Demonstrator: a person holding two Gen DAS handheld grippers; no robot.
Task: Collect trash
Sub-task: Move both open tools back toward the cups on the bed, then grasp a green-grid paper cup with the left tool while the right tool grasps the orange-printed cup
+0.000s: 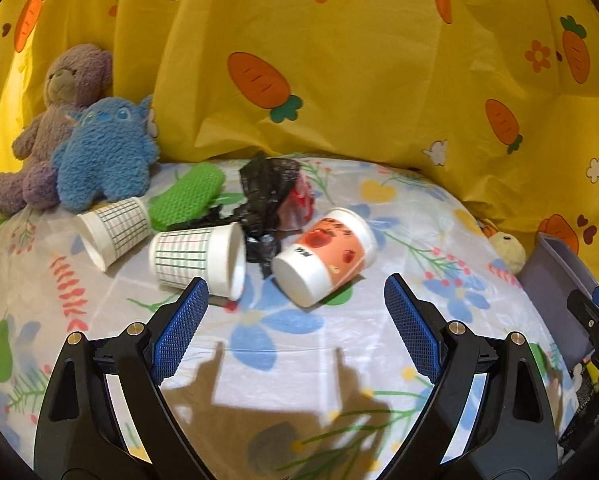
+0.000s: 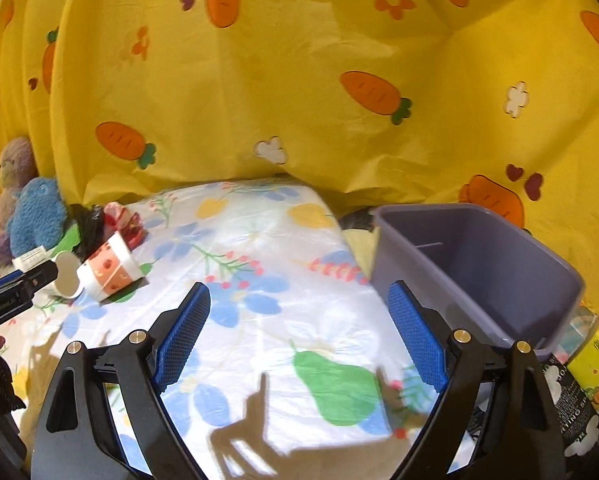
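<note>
In the left wrist view, three paper cups lie on their sides on the floral sheet: an orange apple-print cup (image 1: 327, 254), a grid-print cup (image 1: 199, 258) and a second grid-print cup (image 1: 113, 230). Behind them lie a crumpled black plastic bag (image 1: 265, 196) and a red wrapper (image 1: 301, 200). My left gripper (image 1: 295, 300) is open and empty, just in front of the cups. My right gripper (image 2: 297, 304) is open and empty above the sheet, with the grey bin (image 2: 475, 268) to its right. The apple cup (image 2: 111, 268) also shows at the right wrist view's left.
A purple teddy bear (image 1: 59, 92), a blue plush toy (image 1: 107, 148) and a green knitted item (image 1: 187, 194) sit at the back left. A yellow carrot-print cloth (image 1: 339, 60) hangs behind. A small yellow plush (image 1: 507, 250) lies by the bin (image 1: 555, 280). Printed boxes (image 2: 591, 372) stand at right.
</note>
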